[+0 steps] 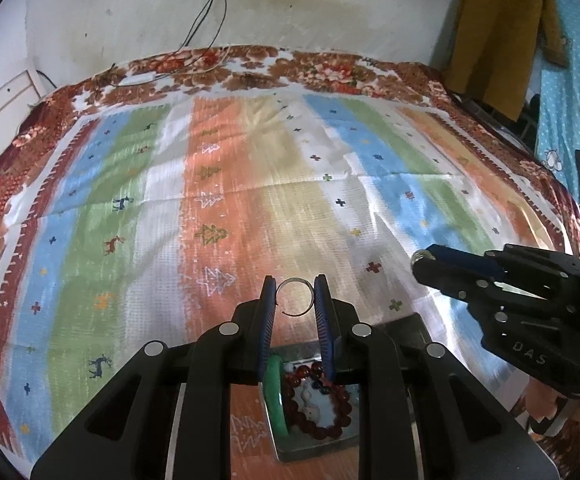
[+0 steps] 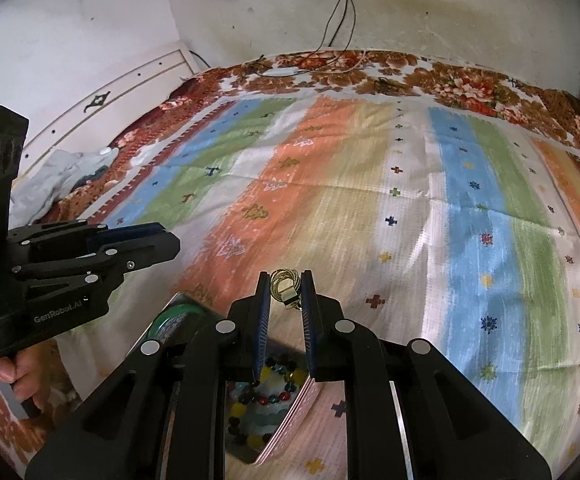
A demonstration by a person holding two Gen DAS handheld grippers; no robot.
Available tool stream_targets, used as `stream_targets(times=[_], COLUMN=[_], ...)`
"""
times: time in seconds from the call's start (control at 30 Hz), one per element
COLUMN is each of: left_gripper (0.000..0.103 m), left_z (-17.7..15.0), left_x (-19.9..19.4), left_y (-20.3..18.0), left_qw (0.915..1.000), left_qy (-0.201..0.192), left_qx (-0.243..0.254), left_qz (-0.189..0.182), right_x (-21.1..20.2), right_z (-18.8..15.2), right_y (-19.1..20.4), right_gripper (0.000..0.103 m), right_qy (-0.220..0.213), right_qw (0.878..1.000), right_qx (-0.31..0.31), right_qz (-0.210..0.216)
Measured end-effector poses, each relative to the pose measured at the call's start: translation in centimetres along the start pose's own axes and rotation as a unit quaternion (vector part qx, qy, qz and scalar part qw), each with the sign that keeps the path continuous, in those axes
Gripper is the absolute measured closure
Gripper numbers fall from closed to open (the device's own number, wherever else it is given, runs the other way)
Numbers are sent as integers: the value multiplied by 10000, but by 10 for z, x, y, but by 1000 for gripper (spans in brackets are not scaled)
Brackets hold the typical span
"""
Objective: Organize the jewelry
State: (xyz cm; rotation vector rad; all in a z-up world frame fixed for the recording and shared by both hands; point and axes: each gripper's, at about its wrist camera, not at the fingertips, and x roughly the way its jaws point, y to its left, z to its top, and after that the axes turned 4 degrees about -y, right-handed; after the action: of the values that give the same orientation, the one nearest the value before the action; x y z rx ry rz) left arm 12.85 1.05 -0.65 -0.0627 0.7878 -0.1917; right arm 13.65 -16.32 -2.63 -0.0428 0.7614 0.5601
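Above a bed spread with a striped cloth (image 1: 218,168), the left tool (image 1: 295,296) clamps a thin silver bangle (image 1: 295,297) while the right tool (image 2: 286,286) pinches a coiled gold chain (image 2: 286,285). Only the left view shows a green bangle (image 1: 276,390) and red bead bracelet (image 1: 326,400) in the tray (image 1: 310,450) below; the right view shows multicolored beads (image 2: 266,400) instead.

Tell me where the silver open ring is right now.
In the left wrist view the silver open ring is clamped between the left gripper fingertips, held above the striped cloth, just beyond the jewelry tray.
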Motion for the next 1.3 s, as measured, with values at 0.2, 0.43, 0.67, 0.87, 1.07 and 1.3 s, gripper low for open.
stream_targets(times=[0.2,0.43,0.67,0.87,1.07,1.3], left_gripper=[84,84,84,84,72,69], left_z=[-10,-21,-26,-30,-31,-30], left_x=[-11,-18,-22,-22,-20,-23], left_y=[-2,-3,-5,-5,1,6], left_qw=[10000,10000,9999,9999,9992,9990], left_qy=[-43,-40,-40,73,167,104], left_qx=[-13,-22,-20,-42,-276,-413], left_qz=[-70,-77,-98,-134,-254,-164], right_x=[-10,-16,-19,-19,-22,-26], right_z=[-8,-20,-33,-38,-39,-39], right_y=[5,12,20,21,17,16], right_gripper=[87,87,87,87,68,62], right_qy=[-10,51,125,203,162,128], right_qw=[9999,9998,9996,9991,9991,9995], right_qx=[-31,-19,-34,42,124,81], right_qz=[119,211,265,368,359,285])
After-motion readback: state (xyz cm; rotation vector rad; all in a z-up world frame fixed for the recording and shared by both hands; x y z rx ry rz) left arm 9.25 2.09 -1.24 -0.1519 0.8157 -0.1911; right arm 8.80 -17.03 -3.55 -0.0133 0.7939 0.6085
